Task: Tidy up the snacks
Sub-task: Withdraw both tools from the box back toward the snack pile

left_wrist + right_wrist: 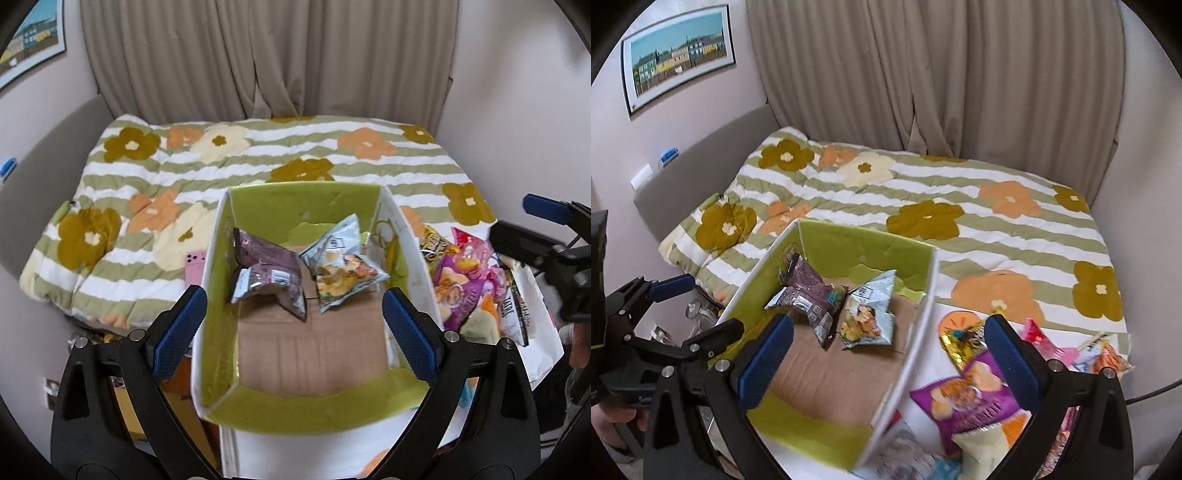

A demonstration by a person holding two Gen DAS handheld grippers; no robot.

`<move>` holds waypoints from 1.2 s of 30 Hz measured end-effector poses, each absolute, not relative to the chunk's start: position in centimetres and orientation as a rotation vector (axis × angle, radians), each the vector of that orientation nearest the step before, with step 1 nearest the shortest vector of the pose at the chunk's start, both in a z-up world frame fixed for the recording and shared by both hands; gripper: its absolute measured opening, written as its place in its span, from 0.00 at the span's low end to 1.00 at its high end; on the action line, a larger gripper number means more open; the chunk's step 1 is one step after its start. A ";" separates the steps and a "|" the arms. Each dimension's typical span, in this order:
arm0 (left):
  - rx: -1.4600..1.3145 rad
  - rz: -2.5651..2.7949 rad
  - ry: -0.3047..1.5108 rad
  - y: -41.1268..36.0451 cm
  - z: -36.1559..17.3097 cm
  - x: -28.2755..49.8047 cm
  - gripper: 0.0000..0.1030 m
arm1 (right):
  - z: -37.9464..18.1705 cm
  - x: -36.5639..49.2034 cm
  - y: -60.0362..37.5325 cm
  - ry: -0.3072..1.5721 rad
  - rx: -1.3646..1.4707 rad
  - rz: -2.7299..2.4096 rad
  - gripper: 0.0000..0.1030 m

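An open cardboard box (306, 192) with green flaps and a brown floor sits on the bed, also seen in the right wrist view as the box (866, 240). Inside lie a brown snack bag (267, 275) (809, 299) and a pale blue chip bag (341, 266) (868, 314). Right of the box a heap of loose snack bags (476, 284) rests on a white sheet, among them a purple bag (967, 402) and a gold one (960, 341). My left gripper (293, 328) hangs open and empty above the box. My right gripper (886, 363) is open and empty over the box's right wall.
A flowered green-striped quilt (258, 162) covers the bed, with beige curtains (266, 59) behind. A pink phone (194, 266) lies left of the box. A framed picture (677, 57) hangs on the left wall. Dark clutter and glassware (696, 314) sit below the bed's left edge.
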State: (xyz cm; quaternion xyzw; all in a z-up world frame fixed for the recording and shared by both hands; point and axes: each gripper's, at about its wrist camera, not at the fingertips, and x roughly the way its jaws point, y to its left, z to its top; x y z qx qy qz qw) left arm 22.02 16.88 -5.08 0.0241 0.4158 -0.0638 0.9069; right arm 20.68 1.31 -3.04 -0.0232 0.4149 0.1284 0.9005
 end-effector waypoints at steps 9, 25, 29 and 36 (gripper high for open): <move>-0.023 -0.149 0.785 10.7 -4.0 16.6 0.92 | -1.0 13.8 -7.5 0.776 -0.014 0.196 1.00; -0.155 -0.031 0.887 1.5 -10.9 9.9 0.92 | -6.2 7.9 -19.8 0.814 0.004 0.219 1.00; -0.226 -0.008 0.938 0.3 -14.4 9.4 0.92 | -9.5 7.4 -20.8 0.867 0.014 0.262 1.00; -0.292 0.038 1.015 -0.6 -19.9 10.3 0.92 | -14.5 7.0 -21.6 0.932 -0.028 0.326 1.00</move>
